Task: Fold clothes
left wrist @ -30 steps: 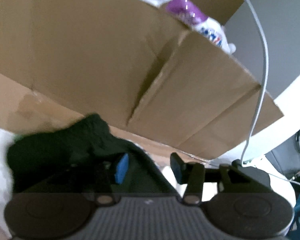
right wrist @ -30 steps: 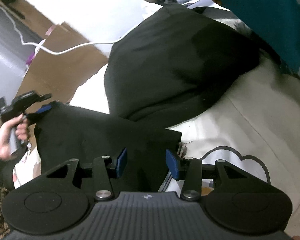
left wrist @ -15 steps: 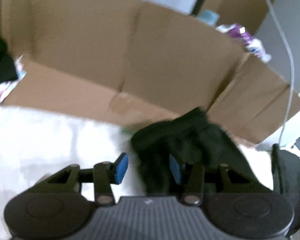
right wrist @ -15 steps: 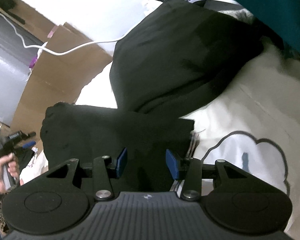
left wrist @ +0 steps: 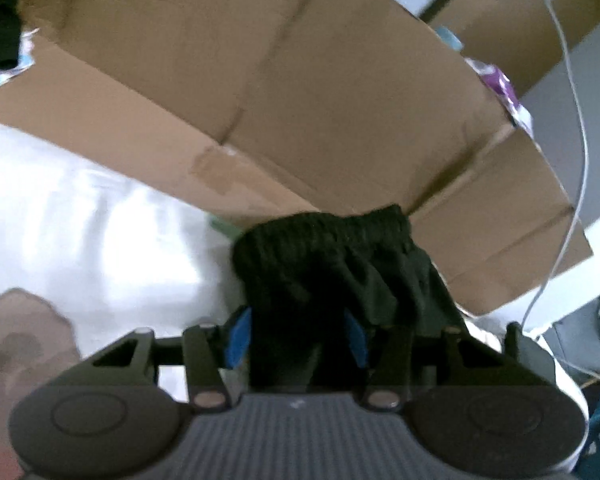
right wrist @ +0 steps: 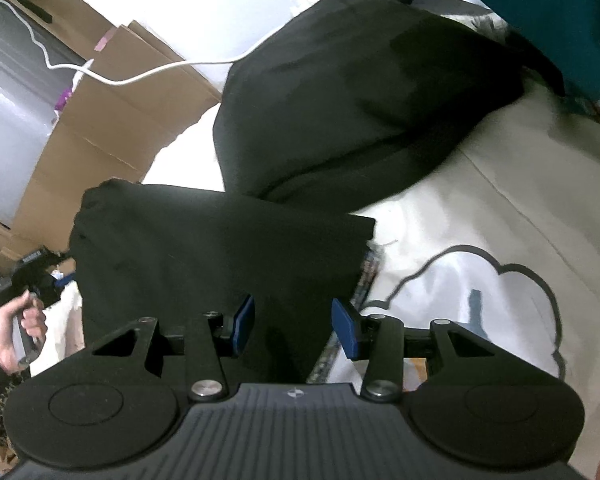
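Note:
In the left wrist view, a black garment [left wrist: 332, 256] with a gathered elastic waistband lies bunched on the white bed sheet [left wrist: 100, 240]. Its cloth runs back between the pads of my left gripper [left wrist: 296, 338], whose jaws are opening and do not visibly press on it. The right wrist view shows the same garment [right wrist: 220, 256] as a flat folded rectangle. My right gripper [right wrist: 294, 328] stands open over its near edge, pads apart with cloth showing between them. At the far left, a hand [right wrist: 12, 332] holds the left gripper [right wrist: 36, 284] beside the garment's corner.
A larger black garment [right wrist: 360, 112] lies beyond the folded one. The cream sheet has a cloud outline [right wrist: 480, 300]. A cardboard box [left wrist: 300, 100] stands along the bed's edge, with a white cable [right wrist: 140, 76] across it. Teal fabric [right wrist: 540, 8] sits at the top right.
My left gripper carried the garment's corner away from the box and down toward the sheet. The cloth shifted from the left finger to between the pads. The right gripper stayed put.

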`<state>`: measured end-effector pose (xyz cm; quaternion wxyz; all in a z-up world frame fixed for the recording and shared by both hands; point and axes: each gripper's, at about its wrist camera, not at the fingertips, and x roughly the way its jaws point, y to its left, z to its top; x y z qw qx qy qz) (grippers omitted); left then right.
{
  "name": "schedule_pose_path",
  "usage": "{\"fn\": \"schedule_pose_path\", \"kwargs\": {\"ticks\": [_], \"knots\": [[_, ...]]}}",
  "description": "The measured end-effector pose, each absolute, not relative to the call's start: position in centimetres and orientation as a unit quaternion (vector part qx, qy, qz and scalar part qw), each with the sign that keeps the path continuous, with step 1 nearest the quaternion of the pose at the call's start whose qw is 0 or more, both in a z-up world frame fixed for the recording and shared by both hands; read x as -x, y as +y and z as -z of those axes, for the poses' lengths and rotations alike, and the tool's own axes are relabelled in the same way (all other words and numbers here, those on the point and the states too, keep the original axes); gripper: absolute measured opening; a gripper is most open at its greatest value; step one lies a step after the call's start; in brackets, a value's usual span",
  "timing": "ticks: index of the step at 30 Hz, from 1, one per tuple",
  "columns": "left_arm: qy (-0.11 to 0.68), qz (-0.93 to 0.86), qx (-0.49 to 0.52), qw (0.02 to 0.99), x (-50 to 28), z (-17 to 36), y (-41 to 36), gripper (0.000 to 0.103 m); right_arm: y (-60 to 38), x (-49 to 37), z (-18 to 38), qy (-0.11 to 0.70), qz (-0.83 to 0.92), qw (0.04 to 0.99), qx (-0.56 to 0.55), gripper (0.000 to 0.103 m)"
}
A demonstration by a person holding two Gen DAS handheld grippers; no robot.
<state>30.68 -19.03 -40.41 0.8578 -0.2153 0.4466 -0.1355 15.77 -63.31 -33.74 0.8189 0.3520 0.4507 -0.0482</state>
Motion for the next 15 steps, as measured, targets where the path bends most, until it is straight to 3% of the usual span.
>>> {"fn": "schedule_pose_path", "kwargs": {"ticks": [2,4,6,12,15], "knots": [[0.461,0.128,0.192,0.856,-30.9,41.0,-19.9,0.046,-63.4,-15.7,34.0,0.454,0.052,0.817,-0.352,0.048],[0.472,0.123,0.171,0.856,-31.1,41.6,-20.7,0.028,-63.3,-15.7,34.1,0.457,0.053,0.816,-0.35,0.048],[0.464,0.126,0.162,0.862,-31.1,41.3,-20.5,0.019,-63.1,-15.7,34.1,0.46,0.05,0.817,-0.345,0.048],[0.461,0.12,0.147,0.867,-31.0,39.5,-17.9,0.014,-63.0,-15.6,34.7,0.469,0.053,0.816,-0.334,0.048],[0.462,0.099,0.141,0.87,-30.6,38.7,-16.6,0.005,-63.0,-15.6,35.3,0.48,0.056,0.811,-0.33,0.048]]}}
